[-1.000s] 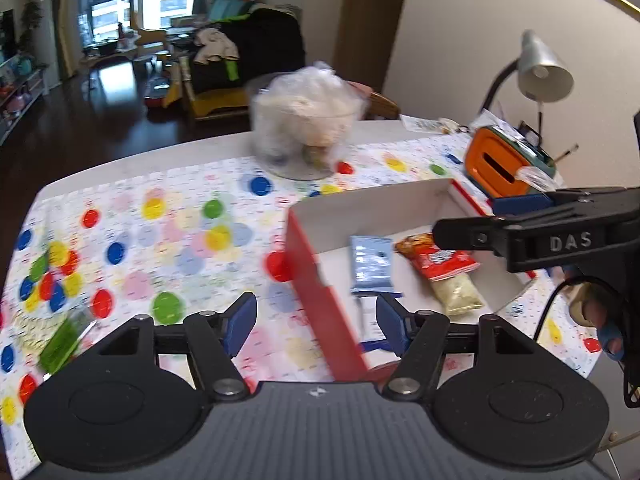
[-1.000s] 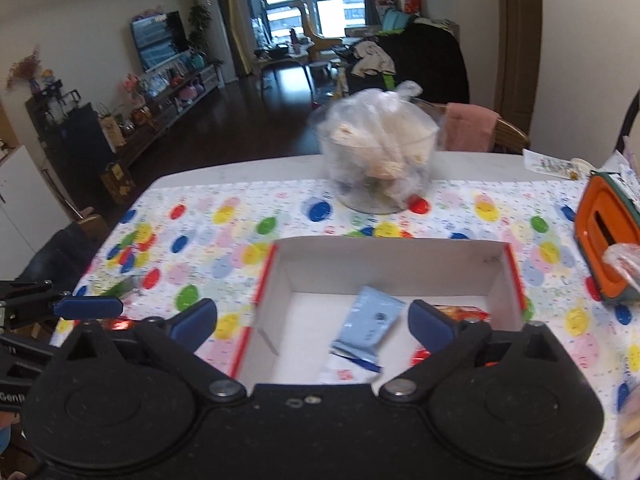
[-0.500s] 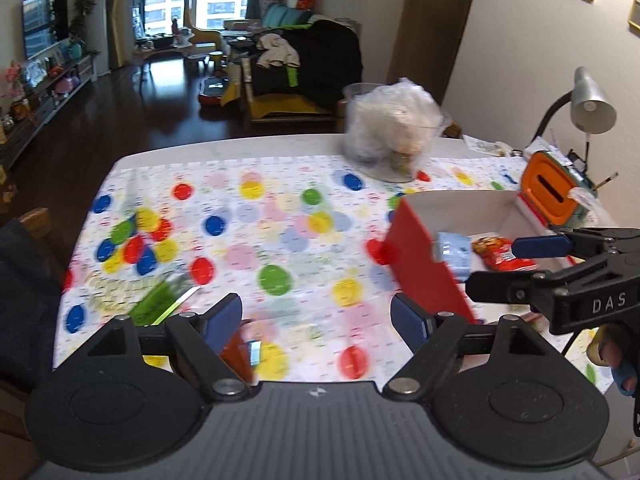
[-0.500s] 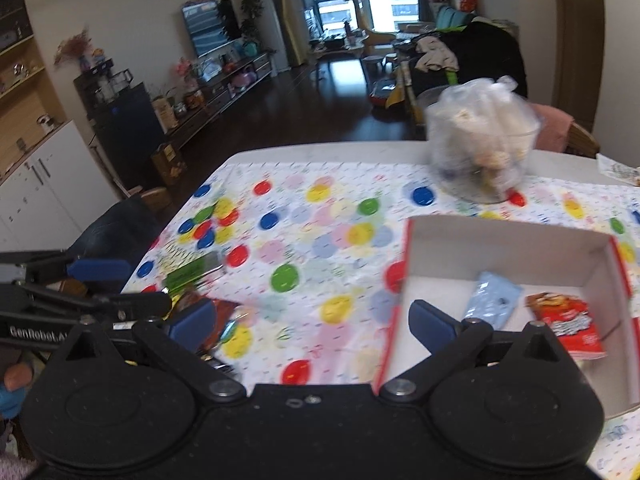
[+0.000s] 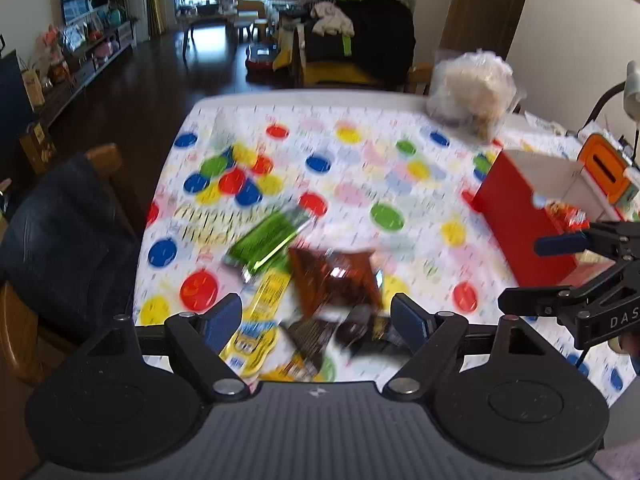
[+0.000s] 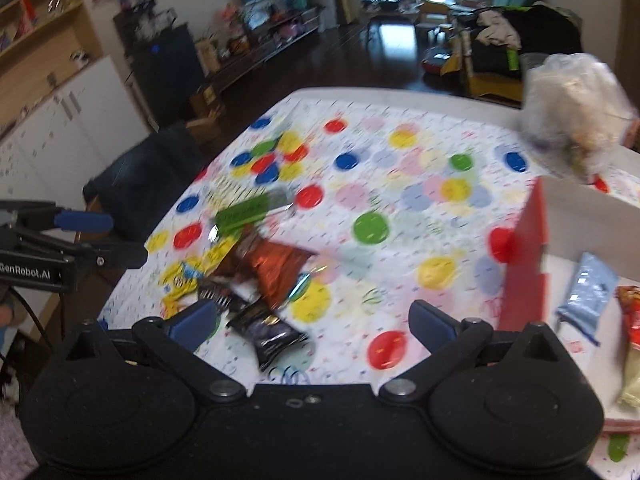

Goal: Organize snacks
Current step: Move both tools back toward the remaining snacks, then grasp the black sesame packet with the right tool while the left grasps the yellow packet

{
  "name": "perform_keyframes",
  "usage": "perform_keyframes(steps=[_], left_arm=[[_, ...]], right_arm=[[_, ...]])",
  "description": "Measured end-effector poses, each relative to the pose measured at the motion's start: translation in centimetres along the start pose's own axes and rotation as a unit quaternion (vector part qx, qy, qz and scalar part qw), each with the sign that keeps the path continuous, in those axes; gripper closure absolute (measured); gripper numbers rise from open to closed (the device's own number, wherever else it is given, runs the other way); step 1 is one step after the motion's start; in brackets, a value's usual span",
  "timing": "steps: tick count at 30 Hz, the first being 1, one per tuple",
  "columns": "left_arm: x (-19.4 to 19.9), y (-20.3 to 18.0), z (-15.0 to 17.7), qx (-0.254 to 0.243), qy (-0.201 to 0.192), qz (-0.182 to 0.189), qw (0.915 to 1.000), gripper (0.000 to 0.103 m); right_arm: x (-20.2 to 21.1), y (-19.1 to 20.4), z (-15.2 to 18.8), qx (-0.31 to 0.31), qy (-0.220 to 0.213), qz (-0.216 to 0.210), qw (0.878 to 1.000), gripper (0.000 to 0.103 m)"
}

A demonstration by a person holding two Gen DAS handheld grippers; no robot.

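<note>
A pile of snack packets lies on the dotted tablecloth: a green packet point(image 5: 269, 240) point(image 6: 244, 213), a brown-red packet point(image 5: 334, 280) point(image 6: 272, 268), a yellow packet point(image 5: 256, 328) point(image 6: 184, 280) and a black packet point(image 5: 352, 330) point(image 6: 268, 330). My left gripper point(image 5: 318, 322) is open and empty, just above the pile. My right gripper point(image 6: 312, 324) is open and empty, right of the pile. The red box point(image 5: 516, 216) point(image 6: 524, 256) holds a light blue packet point(image 6: 588, 292) and a red packet point(image 6: 630, 312).
A clear bag of food point(image 5: 472, 88) point(image 6: 576, 112) stands at the table's far side. An orange container point(image 5: 604, 172) sits behind the box. A dark padded chair point(image 5: 60, 240) point(image 6: 140, 184) stands at the table's left edge.
Both grippers have swung left, away from the box and over to the snack pile. Both stay open and empty.
</note>
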State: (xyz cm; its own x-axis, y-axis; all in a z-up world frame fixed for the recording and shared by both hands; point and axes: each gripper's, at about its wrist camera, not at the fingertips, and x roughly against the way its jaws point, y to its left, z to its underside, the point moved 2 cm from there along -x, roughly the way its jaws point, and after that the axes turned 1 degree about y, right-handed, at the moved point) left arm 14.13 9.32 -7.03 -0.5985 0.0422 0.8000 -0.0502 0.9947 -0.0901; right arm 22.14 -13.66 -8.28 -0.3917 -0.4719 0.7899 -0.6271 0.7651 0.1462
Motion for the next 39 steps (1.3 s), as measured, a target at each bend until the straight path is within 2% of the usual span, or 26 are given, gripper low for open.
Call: perform_keyframes(steps=[9, 15, 20, 24, 27, 34, 39], left_arm=[[-3.7, 2.0, 3.7, 0.021, 0.074, 0.011, 0.9970, 0.021], [-6.8, 2.3, 5.1, 0.033, 0.123, 0.013, 0.9918, 0.021], [-8.4, 2.0, 5.2, 0.049, 0.134, 0.015, 0.9897, 0.022], [-9.3, 1.9, 4.9, 0.054, 0.138, 0.010, 0.9889, 0.022], [-9.9, 1.8, 4.9, 0.054, 0.144, 0.004, 0.9881, 0.023], [-10.6, 1.4, 5.1, 0.050, 0.151, 0.000, 0.9872, 0.042], [-10.5, 1.1, 5.1, 0.044, 0.147, -0.006, 0.9881, 0.052]], right_arm=[[-5.2, 3.4, 1.2, 0.079, 0.051, 0.001, 0.996, 0.002], [-8.4, 5.0, 1.6, 0.153, 0.078, 0.012, 0.985, 0.008], [-10.4, 5.6, 1.5, 0.187, 0.092, 0.008, 0.978, 0.018], [-11.6, 5.8, 1.4, 0.205, 0.102, 0.007, 0.973, 0.021], [-12.4, 5.9, 1.5, 0.212, 0.112, 0.005, 0.971, 0.027], [-13.1, 5.8, 1.7, 0.210, 0.114, 0.001, 0.971, 0.043], [-13.0, 5.8, 1.8, 0.207, 0.108, 0.001, 0.972, 0.051]])
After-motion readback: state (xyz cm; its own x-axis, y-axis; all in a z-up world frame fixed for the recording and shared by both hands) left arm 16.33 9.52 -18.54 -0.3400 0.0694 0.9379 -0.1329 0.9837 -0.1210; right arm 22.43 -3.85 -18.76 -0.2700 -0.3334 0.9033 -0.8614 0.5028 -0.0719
